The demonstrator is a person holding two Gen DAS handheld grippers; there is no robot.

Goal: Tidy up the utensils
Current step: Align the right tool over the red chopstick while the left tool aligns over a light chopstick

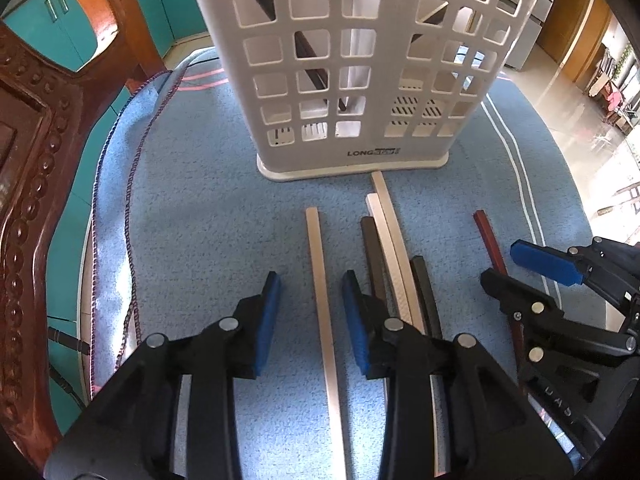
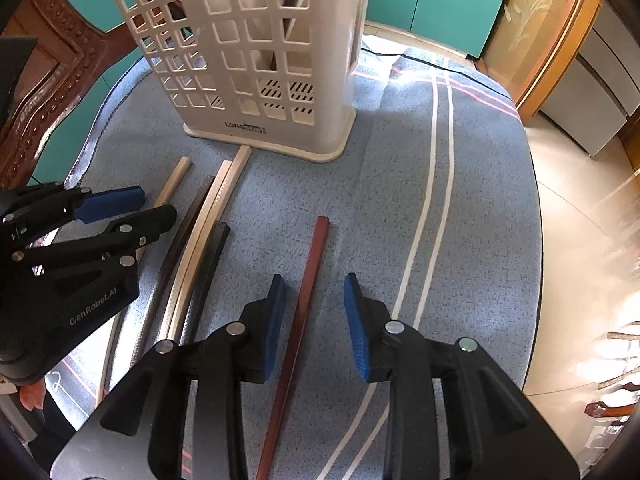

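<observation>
now, left gripper point(image 1: 310, 312) open astride cream chopstick point(image 1: 322, 300), right gripper point(image 2: 314, 320) open astride red chopstick point(image 2: 304, 300)

I am reading "LONG" in dark letters on the base band of the white perforated plastic utensil holder point(image 1: 372, 153); the rest of that mark is blurring out. I am also seeing "GenRobot.AI" printed in grey on the black body of the left gripper point(image 2: 120, 210).
</observation>
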